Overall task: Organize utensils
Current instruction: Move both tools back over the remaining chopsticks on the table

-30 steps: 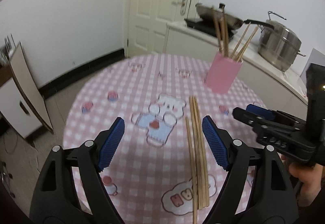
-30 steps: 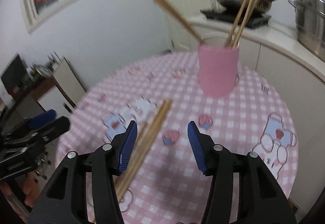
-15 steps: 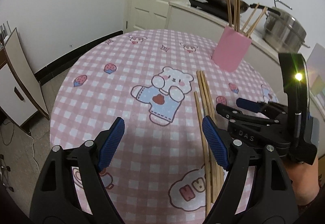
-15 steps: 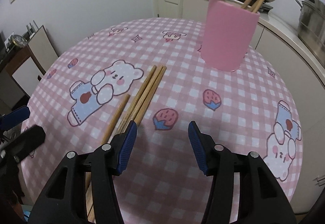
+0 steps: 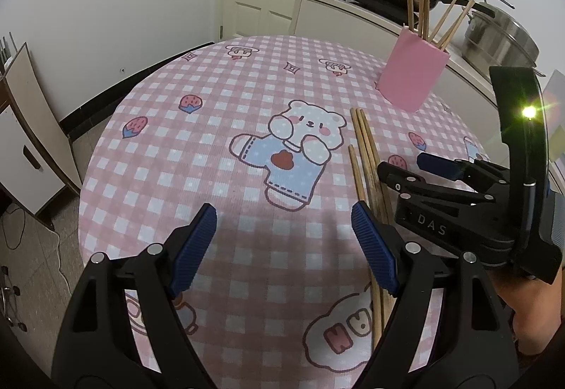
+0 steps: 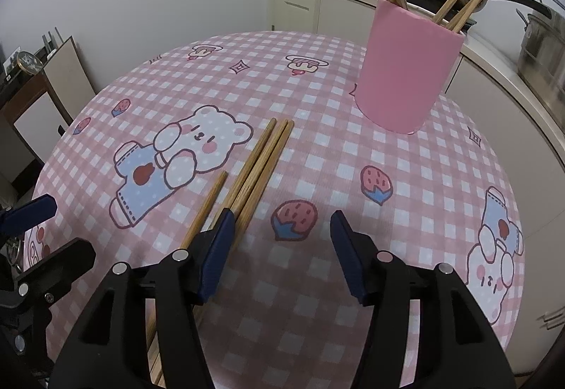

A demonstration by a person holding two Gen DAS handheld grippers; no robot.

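While both grippers' fingers gape empty | right gripper (image 5: 416, 173) marked "DAS" | tablecloth (image 5: 212, 177) print "NU"

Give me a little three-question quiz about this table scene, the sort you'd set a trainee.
1. True or false: the pink cup on the checked tablecloth stands empty.
2. How many loose chopsticks lie on the cloth?
   A. two  B. four  C. seven
3. Fill in: neither the left gripper nor the right gripper holds anything; the jaws of both stand ____.

Key
1. False: several chopsticks stand in it.
2. B: three lie close together, with a shorter-looking one beside them.
3. Open. The right gripper's jaws have just been opening, with only cloth between them; the chopsticks lie just outside its left finger.
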